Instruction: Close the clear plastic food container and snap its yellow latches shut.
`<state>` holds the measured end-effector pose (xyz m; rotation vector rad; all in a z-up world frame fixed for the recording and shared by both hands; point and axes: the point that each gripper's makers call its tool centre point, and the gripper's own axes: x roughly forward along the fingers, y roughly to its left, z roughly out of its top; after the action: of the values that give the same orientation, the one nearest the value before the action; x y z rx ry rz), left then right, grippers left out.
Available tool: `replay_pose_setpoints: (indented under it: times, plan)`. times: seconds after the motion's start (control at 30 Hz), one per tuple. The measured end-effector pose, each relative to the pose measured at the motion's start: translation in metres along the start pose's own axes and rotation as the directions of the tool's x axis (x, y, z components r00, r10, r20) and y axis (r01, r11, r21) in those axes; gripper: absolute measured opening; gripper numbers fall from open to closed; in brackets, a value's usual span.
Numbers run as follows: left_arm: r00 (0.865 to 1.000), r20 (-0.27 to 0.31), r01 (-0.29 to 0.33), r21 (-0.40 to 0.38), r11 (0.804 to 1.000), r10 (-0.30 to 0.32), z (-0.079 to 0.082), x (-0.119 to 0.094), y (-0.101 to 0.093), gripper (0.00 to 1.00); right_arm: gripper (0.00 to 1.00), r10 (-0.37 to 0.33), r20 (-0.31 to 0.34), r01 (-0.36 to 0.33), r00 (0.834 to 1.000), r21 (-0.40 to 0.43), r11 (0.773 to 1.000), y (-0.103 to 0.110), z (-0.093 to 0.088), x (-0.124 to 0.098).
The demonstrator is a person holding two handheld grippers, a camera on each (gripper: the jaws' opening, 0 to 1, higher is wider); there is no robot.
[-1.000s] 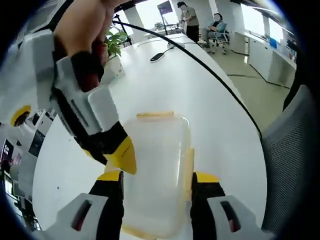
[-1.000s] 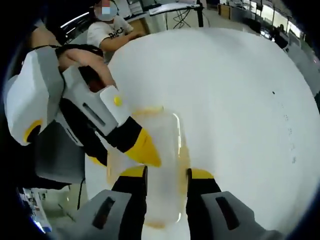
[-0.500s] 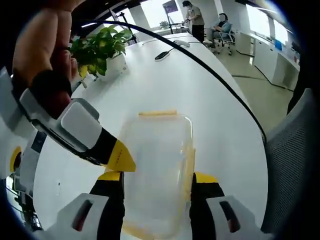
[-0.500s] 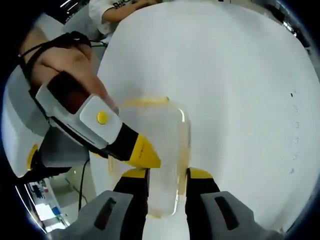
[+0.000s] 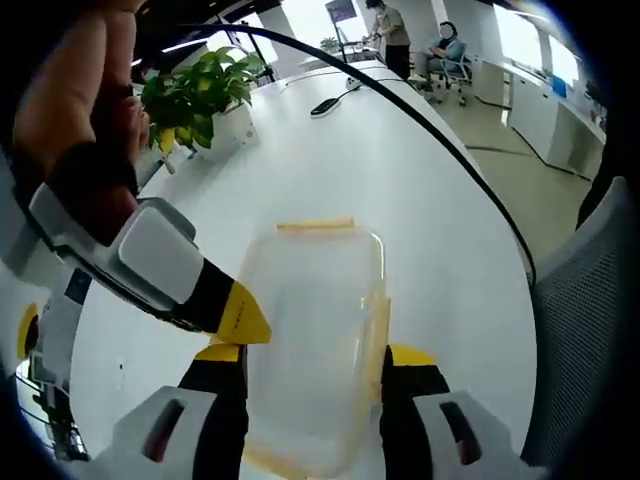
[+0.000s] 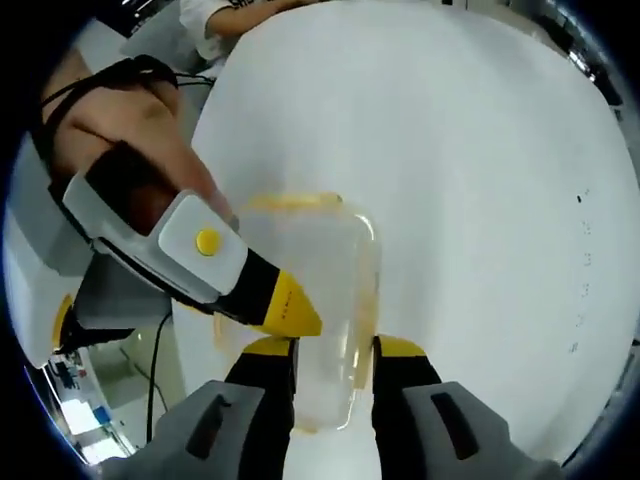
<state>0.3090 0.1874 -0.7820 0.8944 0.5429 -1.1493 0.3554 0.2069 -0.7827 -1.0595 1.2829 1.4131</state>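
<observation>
Container [image 5: 315, 340] sits clamped between both grippers' yellow-tipped fingers [image 5: 228, 352] [image 6: 268, 348].

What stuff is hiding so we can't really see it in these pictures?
- Left gripper view: the clear food container's near end sits behind the left gripper, so the latch there is hidden.
- Left gripper view: the container's left side latch is covered by the right gripper.
- Right gripper view: the container's left edge is behind the left gripper's yellow tip.
- Both views: whether any yellow latch is snapped is too blurry to tell.
</observation>
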Motion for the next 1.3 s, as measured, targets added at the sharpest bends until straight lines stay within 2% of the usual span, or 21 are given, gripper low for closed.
replay_pose_setpoints:
  times: [0.2,0.33,0.43,0.47,0.5,0.57,0.63,0.7,0.77,0.8,0.9,0.97,1.03,1.1,1.13,1.17,1.23,1.3]
  plan:
    - [1.000,-0.030,0.008,0.012,1.000,-0.007,0.001,0.001,0.001,0.49,0.27,-0.047,0.049,0.047,0.998,0.006,0.999,0.000,0.000,-0.002]
    - [0.998,-0.045,0.044,0.014,0.999,-0.043,0.001,-0.001,0.003,0.49,0.26,-0.103,0.073,0.104,0.992,-0.007,0.995,0.001,0.000,-0.005]
    - [0.996,-0.047,0.079,-0.012,0.997,-0.080,0.002,-0.002,0.005,0.49,0.26,-0.172,0.155,0.187,0.973,-0.083,0.979,0.000,0.004,-0.008]
    - [0.995,-0.051,0.085,-0.018,0.996,-0.085,0.003,-0.002,0.005,0.49,0.26,-0.184,0.176,0.198,0.967,-0.070,0.978,0.001,0.003,-0.009]
    - [0.994,-0.056,0.092,-0.022,0.996,-0.093,0.003,-0.003,0.005,0.49,0.25,-0.196,0.209,0.205,0.958,-0.022,0.979,0.002,0.001,-0.009]
    - [0.993,-0.061,0.102,-0.031,0.994,-0.104,0.003,-0.003,0.005,0.49,0.21,-0.180,0.240,0.179,0.954,0.027,0.983,0.007,-0.002,-0.010]
    - [0.990,-0.063,0.124,-0.037,0.992,-0.126,0.003,-0.004,0.005,0.50,0.21,-0.196,0.272,0.191,0.942,0.042,0.981,0.006,-0.007,-0.012]
    - [0.986,-0.057,0.153,-0.019,0.988,-0.154,0.003,-0.005,0.001,0.55,0.26,-0.218,0.326,0.210,0.920,0.060,0.976,0.006,-0.009,-0.017]
    - [0.986,-0.056,0.159,-0.017,0.987,-0.160,0.002,-0.006,-0.002,0.59,0.39,-0.241,0.382,0.228,0.892,0.081,0.970,0.005,-0.007,-0.023]
    - [0.983,-0.055,0.172,-0.011,0.985,-0.172,0.002,-0.006,-0.005,0.62,0.45,-0.237,0.391,0.212,0.889,0.105,0.971,0.009,-0.012,-0.025]
    - [0.981,-0.063,0.182,-0.016,0.983,-0.182,0.001,-0.008,-0.006,0.67,0.48,-0.242,0.386,0.211,0.890,0.123,0.970,0.013,-0.023,-0.027]
    - [0.980,-0.061,0.187,-0.015,0.982,-0.188,-0.001,-0.010,-0.006,0.73,0.53,-0.253,0.383,0.216,0.888,0.138,0.967,0.014,-0.030,-0.026]
    - [0.980,-0.069,0.183,-0.022,0.983,-0.184,-0.005,-0.011,-0.002,0.80,0.58,-0.260,0.364,0.221,0.894,0.148,0.964,0.018,-0.037,-0.023]
    - [0.981,-0.082,0.172,-0.027,0.985,-0.173,-0.010,-0.012,0.004,0.84,0.60,-0.257,0.342,0.229,0.904,0.121,0.966,0.025,-0.043,-0.019]
    - [0.981,-0.096,0.170,-0.020,0.985,-0.171,-0.013,-0.012,0.005,0.85,0.61,-0.259,0.330,0.236,0.908,0.110,0.966,0.028,-0.046,-0.017]
    - [0.976,-0.136,0.175,0.003,0.985,-0.173,-0.022,-0.012,0.008,0.86,0.63,-0.262,0.316,0.247,0.912,0.087,0.965,0.031,-0.049,-0.014]
    - [0.968,-0.178,0.181,0.001,0.984,-0.178,-0.032,-0.013,0.011,0.87,0.66,-0.269,0.295,0.264,0.917,0.058,0.963,0.035,-0.052,-0.009]
    - [0.969,-0.181,0.170,-0.004,0.985,-0.168,-0.035,-0.011,0.018,0.87,0.68,-0.264,0.278,0.260,0.924,0.050,0.964,0.038,-0.054,-0.005]
